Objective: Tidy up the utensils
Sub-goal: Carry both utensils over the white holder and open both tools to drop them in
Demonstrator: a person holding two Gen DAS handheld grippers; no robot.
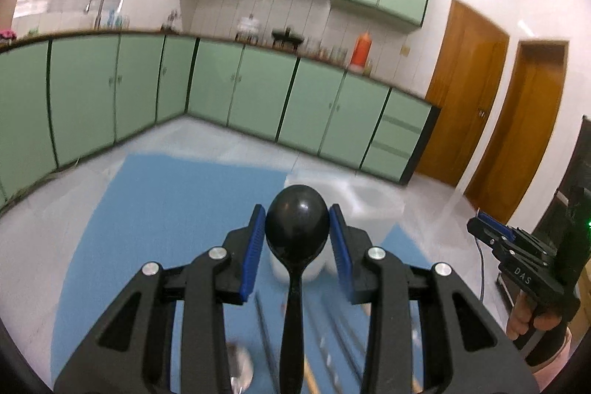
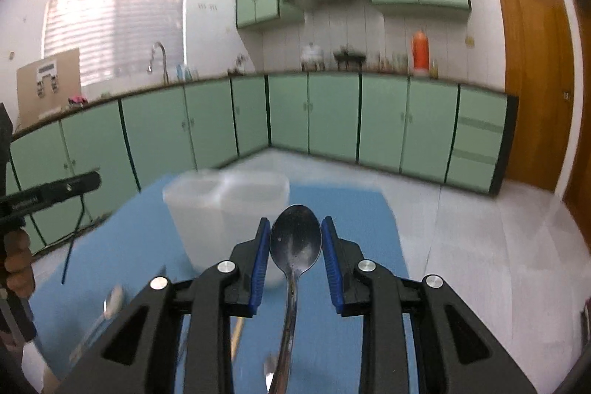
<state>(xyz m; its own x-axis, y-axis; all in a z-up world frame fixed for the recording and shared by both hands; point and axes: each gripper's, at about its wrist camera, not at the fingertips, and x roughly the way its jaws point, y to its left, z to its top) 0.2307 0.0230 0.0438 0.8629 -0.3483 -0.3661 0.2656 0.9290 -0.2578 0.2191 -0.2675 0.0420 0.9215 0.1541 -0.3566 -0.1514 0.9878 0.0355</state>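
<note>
Between the left gripper's [image 1: 297,239] pads one black spoon [image 1: 296,228] is clamped, one metal spoon [image 2: 295,242] between the right gripper's [image 2: 295,255], one translucent bin [image 2: 221,209] ahead.

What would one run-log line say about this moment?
left gripper: shut on black spoon | right gripper: shut on metal spoon | translucent bin: ahead on blue mat

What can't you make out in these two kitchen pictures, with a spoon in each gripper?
- Left wrist view: the black spoon handle's lower end, cut off by the bottom edge.
- Left wrist view: loose utensils on the blue mat, blurred and partly behind the left gripper.
- Right wrist view: the white container, blurred; its contents unreadable.
- Right wrist view: the metal spoon handle's end, cut off by the bottom edge below the right gripper.
</note>
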